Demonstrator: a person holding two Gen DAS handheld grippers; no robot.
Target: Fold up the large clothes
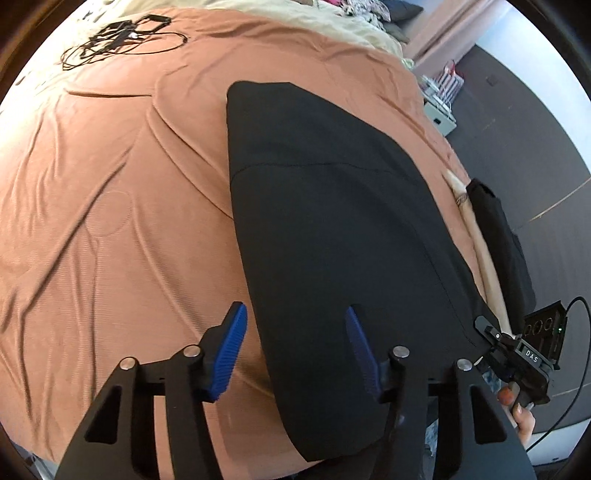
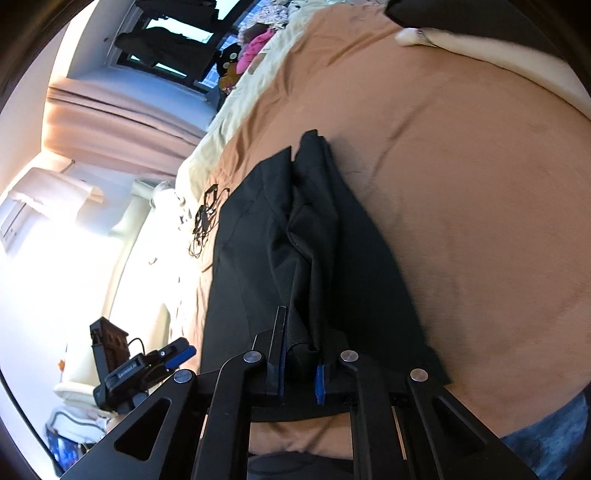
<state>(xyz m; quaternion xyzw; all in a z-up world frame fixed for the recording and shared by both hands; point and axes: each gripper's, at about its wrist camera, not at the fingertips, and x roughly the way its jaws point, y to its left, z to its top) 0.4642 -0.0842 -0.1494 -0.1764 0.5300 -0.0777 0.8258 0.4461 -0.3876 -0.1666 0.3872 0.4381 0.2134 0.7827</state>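
Note:
A large black garment (image 1: 332,229) lies flat and folded lengthwise on the brown bedspread (image 1: 110,221). My left gripper (image 1: 295,350) is open just above its near left edge, blue pads apart, nothing between them. My right gripper (image 2: 301,354) is shut on a bunched fold of the same black garment (image 2: 314,240) at its near edge. The right gripper also shows in the left wrist view (image 1: 517,354) at the garment's right edge. The left gripper shows in the right wrist view (image 2: 147,369) to the left.
A tangle of black cables (image 1: 118,37) lies on the far left of the bed. A cream blanket (image 1: 314,18) and loose clothes sit at the far end. The bed's right edge drops to a dark floor (image 1: 517,129). The person's arm (image 2: 498,55) rests on the bed.

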